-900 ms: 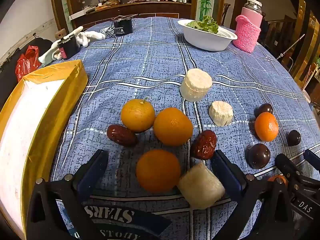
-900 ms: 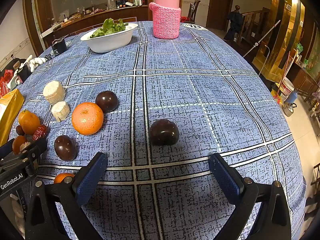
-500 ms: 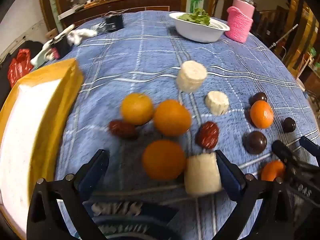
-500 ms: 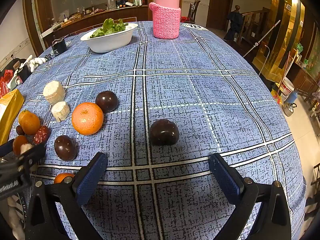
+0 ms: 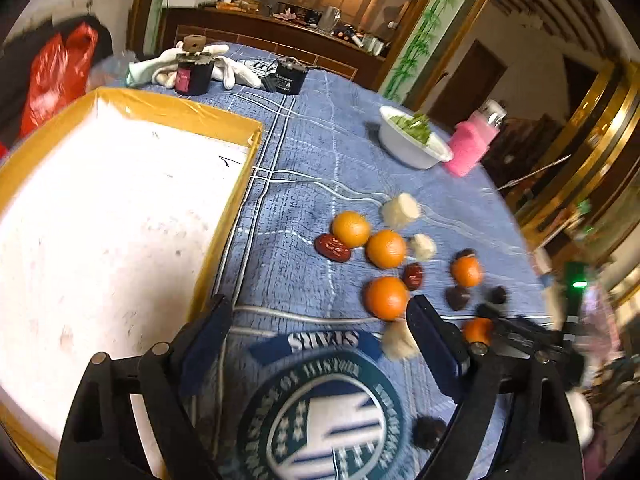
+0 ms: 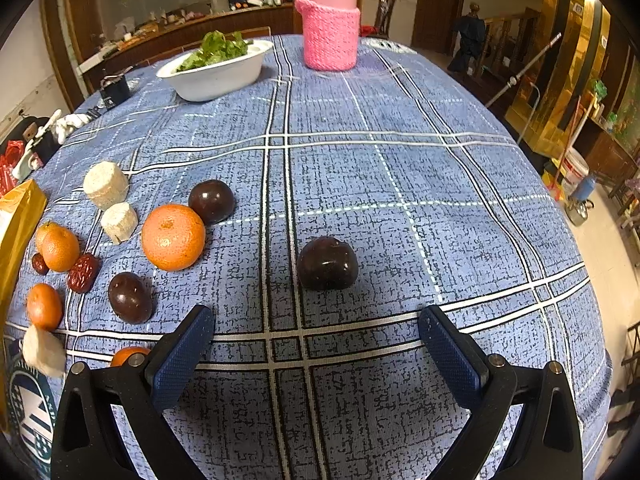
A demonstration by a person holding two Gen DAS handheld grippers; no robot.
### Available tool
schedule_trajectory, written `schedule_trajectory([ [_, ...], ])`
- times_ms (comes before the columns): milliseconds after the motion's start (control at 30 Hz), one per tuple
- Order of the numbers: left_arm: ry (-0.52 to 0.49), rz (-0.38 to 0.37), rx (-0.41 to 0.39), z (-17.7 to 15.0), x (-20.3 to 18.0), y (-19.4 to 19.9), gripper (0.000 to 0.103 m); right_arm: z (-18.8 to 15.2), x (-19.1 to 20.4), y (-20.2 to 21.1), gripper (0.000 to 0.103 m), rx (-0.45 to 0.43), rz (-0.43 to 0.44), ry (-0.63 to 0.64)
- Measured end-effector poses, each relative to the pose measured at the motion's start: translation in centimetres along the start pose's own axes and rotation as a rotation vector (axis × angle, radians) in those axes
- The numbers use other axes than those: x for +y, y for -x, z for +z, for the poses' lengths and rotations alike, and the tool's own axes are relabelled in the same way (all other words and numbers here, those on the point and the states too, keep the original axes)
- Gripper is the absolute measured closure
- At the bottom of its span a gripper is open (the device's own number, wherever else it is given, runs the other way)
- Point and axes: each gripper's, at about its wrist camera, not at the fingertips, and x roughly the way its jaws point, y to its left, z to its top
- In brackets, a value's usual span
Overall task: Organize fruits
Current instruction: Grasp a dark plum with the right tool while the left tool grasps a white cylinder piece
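Blue checked cloth covers the bench (image 6: 400, 184), with a dim dining room and a wooden sideboard behind. Judging by how things lie, the sorting has hardly begun: the yellow-rimmed tray (image 5: 248, 148), filling the left of the left wrist view, shows only its bare white floor, and every fruit sits loose on the cloth. Oranges (image 5: 386, 249), red dates (image 5: 333, 247), pale cut chunks (image 5: 401, 211) and dark plums (image 5: 458, 297) lie scattered right of centre in that view, well apart from the tray. One plum (image 6: 327, 263) sits alone at the centre of the right wrist view, just ahead of the right gripper (image 6: 316, 354), whose jaws stand wide apart and empty. The left gripper (image 5: 320, 350) is likewise spread with nothing between its jaws, hovering over a printed emblem (image 5: 320, 412) beside the tray's near edge. All of the moving and grouping appears left to do.
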Motion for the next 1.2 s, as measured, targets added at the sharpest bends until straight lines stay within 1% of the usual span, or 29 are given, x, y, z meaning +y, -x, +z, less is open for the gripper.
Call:
schedule_trajectory([
  [33,0.01,0.0,-0.014,0.1,0.3,0.9,0.014,0.1,0.1,0.0,0.0,0.004,-0.004,-0.003],
  [167,-0.004,-0.012,-0.07,0.5,0.8,4.8,0.014,-0.1,0.3,-0.1,0.0,0.005,-0.013,-0.014],
  [267,-0.014,0.012,-0.103,0.4,1.3,7.1,0.014,0.0,0.2,-0.2,0.001,0.002,-0.011,-0.014],
  [333,-0.019,0.023,-0.129,0.4,1.5,8.1,0.014,-0.3,0.0,0.4,0.013,-0.01,-0.02,-0.021],
  [367,-0.022,0.027,-0.138,0.5,1.7,8.5,0.014,-0.8,-0.2,1.5,0.022,-0.041,-0.032,-0.041],
  [400,-0.026,0.037,-0.149,0.6,1.7,8.7,0.014,-1.2,-0.4,2.5,0.022,-0.068,-0.019,-0.056],
  [433,-0.028,0.04,-0.152,0.6,1.8,8.7,0.014,-1.8,-0.5,4.0,0.022,-0.106,0.021,-0.065],
  [500,-0.023,0.026,-0.13,0.5,2.1,8.4,0.014,-3.0,0.1,6.4,0.022,-0.151,0.088,-0.042],
  [567,-0.013,0.01,-0.094,0.1,2.2,7.7,0.015,-4.1,1.2,7.7,0.022,-0.158,0.156,-0.013],
  [600,-0.012,0.0,-0.073,0.0,2.2,7.3,0.025,-4.8,1.9,8.2,0.022,-0.15,0.213,0.009],
  [633,-0.015,-0.006,-0.058,-0.1,2.2,7.1,0.032,-5.4,2.9,8.5,0.022,-0.134,0.261,0.037],
  [667,-0.019,-0.011,-0.041,-0.1,2.2,6.8,0.047,-6.2,4.1,8.6,0.023,-0.111,0.308,0.077],
  [700,-0.025,-0.016,-0.024,-0.2,2.1,6.4,0.055,-6.9,5.0,8.6,0.029,-0.097,0.335,0.104],
  [767,-0.035,-0.014,-0.01,-0.5,1.9,6.0,0.057,-8.0,7.4,8.3,0.038,-0.058,0.386,0.173],
  [833,-0.048,-0.018,-0.001,-0.8,1.5,5.6,0.057,-8.8,8.6,8.1,0.04,-0.039,0.41,0.22],
  [867,-0.061,-0.024,0.004,-0.9,1.2,5.4,0.057,-9.2,9.4,7.9,0.044,-0.03,0.412,0.243],
  [933,-0.089,-0.023,0.01,-0.9,0.3,4.9,0.057,-9.5,10.3,8.0,0.047,-0.019,0.435,0.267],
  [1000,-0.123,-0.033,0.03,-1.0,-0.8,4.0,0.055,-9.5,11.2,7.9,0.061,-0.01,0.46,0.287],
  [1033,-0.135,-0.036,0.04,-1.0,-1.1,3.6,0.055,-9.7,11.2,7.9,0.065,-0.002,0.477,0.29],
  [1067,-0.149,-0.035,0.051,-1.1,-1.5,3.1,0.055,-9.8,11.3,7.8,0.071,0.007,0.501,0.288],
  [1100,-0.167,-0.031,0.069,-1.3,-2.0,2.4,0.055,-9.9,11.1,7.9,0.075,0.013,0.519,0.287],
  [1200,-0.197,-0.021,0.105,-1.7,-3.1,0.7,0.055,-10.5,11.4,8.1,0.075,0.007,0.525,0.312],
])
